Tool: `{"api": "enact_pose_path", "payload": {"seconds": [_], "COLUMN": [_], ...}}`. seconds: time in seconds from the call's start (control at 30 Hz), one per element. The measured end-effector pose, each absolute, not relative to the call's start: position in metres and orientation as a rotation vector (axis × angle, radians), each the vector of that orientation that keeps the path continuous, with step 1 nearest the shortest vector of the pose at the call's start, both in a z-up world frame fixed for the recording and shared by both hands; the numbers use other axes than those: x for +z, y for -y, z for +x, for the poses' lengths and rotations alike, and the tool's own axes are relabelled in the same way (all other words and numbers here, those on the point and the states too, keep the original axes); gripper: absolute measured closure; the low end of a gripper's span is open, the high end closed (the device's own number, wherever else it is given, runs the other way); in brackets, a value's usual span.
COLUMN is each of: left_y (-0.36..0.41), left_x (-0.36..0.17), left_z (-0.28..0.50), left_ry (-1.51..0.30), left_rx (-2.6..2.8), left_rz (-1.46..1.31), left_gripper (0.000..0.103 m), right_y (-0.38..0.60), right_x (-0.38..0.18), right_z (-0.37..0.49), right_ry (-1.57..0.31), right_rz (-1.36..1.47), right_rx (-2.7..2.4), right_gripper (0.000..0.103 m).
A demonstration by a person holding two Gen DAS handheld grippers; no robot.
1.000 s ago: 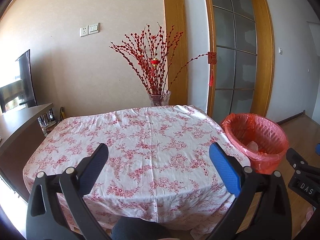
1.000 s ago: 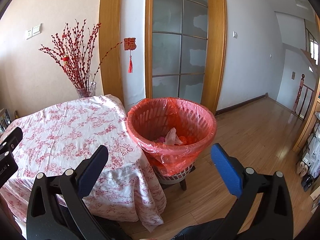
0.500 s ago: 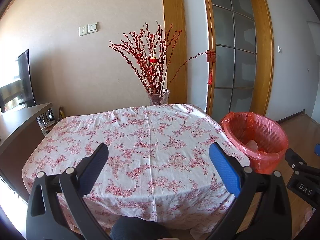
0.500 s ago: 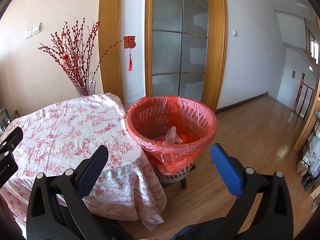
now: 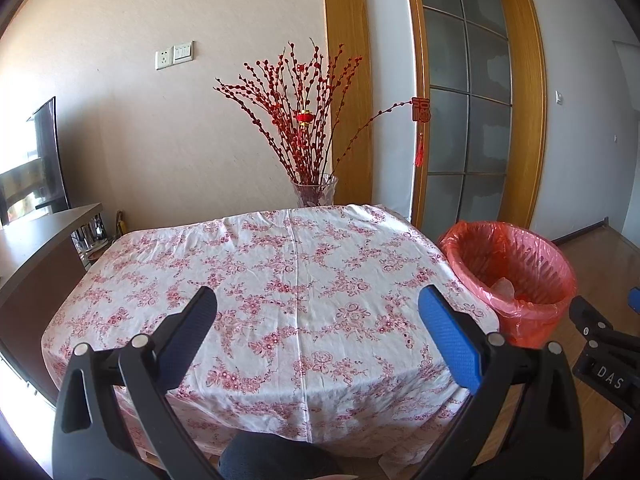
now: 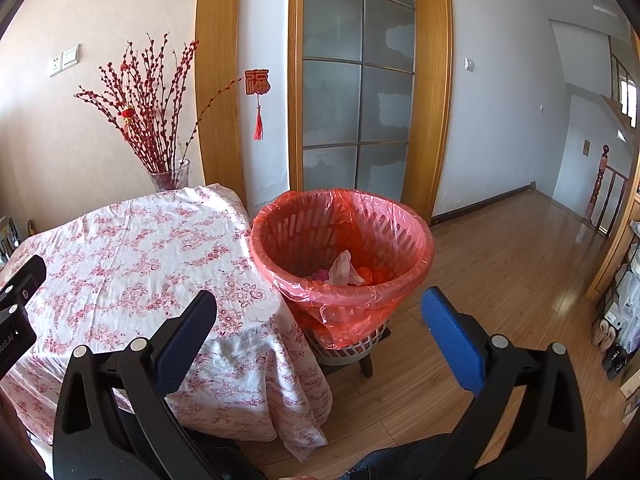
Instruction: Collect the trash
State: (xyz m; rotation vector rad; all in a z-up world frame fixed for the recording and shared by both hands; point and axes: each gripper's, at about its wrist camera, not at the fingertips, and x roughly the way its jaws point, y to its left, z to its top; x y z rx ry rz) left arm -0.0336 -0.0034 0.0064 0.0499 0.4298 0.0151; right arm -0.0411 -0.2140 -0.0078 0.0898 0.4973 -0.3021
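A waste basket lined with a red plastic bag (image 6: pixel 344 240) stands on a low stool to the right of the table; it also shows in the left wrist view (image 5: pixel 508 268). Crumpled trash (image 6: pixel 344 272) lies at its bottom. My left gripper (image 5: pixel 318 320) is open and empty, held over the near edge of the table with the floral cloth (image 5: pixel 280 272). My right gripper (image 6: pixel 320 320) is open and empty, in front of the basket and back from it.
A glass vase of red berry branches (image 5: pixel 314 194) stands at the table's far edge. A dark cabinet (image 5: pixel 36 248) is left of the table. A glass door (image 6: pixel 356 92) is behind the basket. Wooden floor (image 6: pixel 500 280) extends right.
Both grippers have drawn back slightly from the table and basket, so both look a little farther and lower. Both stay open and empty.
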Motion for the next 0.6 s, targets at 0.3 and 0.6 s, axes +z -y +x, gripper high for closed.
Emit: {"api": "enact_pose_path", "payload": {"seconds": [0.3,0.6], "left_y": [0.0046,0.0058], "left_x": [0.0032,0.0017], "left_z": [-0.0317,-0.0317], "left_ry": [-0.437,-0.443], "left_rx": [0.012,0.012], "left_rz": [0.05,0.046], "left_gripper": [0.004,0.004], "right_y": [0.215,0.2148], "right_x": [-0.0098,-0.0105], "right_z": [-0.0399,-0.0395], "right_ry": [-0.501,-0.503], "right_rz": [0.093,0.094], "right_rx": [-0.303,-0.304], "right_gripper": [0.002,0.002]}}
